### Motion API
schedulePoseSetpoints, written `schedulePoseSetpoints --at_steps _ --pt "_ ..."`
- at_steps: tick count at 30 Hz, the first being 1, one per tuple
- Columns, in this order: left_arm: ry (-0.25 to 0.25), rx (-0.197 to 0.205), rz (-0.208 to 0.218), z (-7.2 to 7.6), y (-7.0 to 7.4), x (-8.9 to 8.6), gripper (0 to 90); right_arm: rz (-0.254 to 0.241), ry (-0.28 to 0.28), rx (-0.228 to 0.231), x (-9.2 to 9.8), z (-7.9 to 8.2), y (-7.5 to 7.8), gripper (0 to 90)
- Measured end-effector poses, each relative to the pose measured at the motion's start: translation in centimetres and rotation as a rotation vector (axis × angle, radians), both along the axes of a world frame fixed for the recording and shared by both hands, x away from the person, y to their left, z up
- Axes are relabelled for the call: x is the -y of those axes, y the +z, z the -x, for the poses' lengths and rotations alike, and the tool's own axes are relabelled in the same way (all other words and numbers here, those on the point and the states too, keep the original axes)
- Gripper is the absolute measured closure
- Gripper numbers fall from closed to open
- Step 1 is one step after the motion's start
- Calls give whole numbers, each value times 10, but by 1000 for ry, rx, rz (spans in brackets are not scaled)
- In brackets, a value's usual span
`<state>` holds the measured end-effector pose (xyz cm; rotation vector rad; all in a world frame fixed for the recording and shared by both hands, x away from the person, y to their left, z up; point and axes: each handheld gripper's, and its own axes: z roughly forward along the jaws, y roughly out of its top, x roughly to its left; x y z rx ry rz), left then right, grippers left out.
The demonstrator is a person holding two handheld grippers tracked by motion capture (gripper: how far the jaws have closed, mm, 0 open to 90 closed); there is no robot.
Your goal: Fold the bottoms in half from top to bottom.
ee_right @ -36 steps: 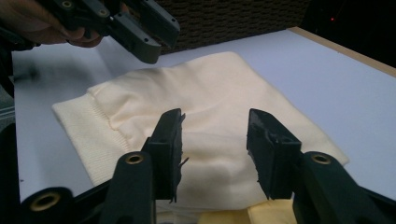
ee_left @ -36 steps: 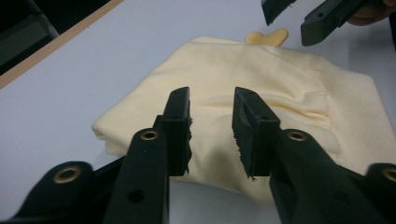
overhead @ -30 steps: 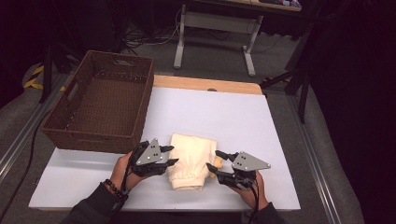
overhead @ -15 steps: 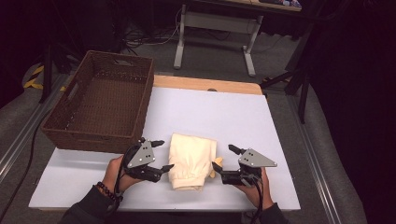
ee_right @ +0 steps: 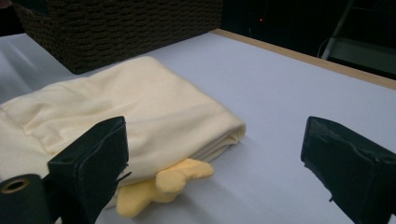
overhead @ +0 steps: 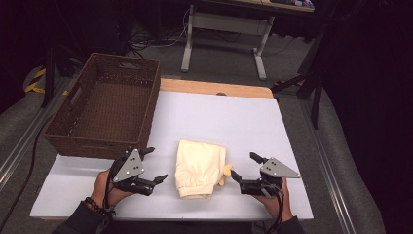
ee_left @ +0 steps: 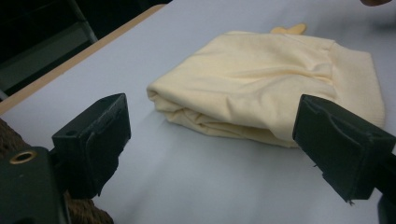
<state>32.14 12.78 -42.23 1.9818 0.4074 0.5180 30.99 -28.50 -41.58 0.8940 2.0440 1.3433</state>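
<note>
Both hands rest low, left gripper [overhead: 155,165] and right gripper [overhead: 243,165] flanking the folded cloth [overhead: 199,166], jaws just opened wide, empty.

You sit at a counter [overhead: 234,122] with a white top and a strip of wood along its far edge. The floor [overhead: 229,61] around you is grey carpet. Past the counter stands a desk frame [overhead: 221,24] on pale legs, with cables [overhead: 146,39] beside it. The room behind is dark.

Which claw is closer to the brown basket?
The left gripper, beside the wicker basket's near wall. The right gripper sits across the folded cream cloth, much farther away.
</note>
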Motion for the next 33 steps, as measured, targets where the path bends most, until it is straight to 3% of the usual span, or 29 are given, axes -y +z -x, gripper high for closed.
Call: schedulePoseSetpoints --at_steps 7,11,15,20,33 --pt "33 -5 -26 6 -11 -15 100 34 10 29 7 7 -6 66" --pt "56 -7 -14 8 -19 -24 90 31 16 35 11 9 -10 65" --pt "71 -37 -12 9 -27 -30 87 48 20 43 12 12 -15 67" --pt "76 -87 -2 13 -37 -35 88 58 14 1 13 13 -24 66" --pt "66 -85 7 12 -34 -38 98 60 6 -16 14 12 -26 76"
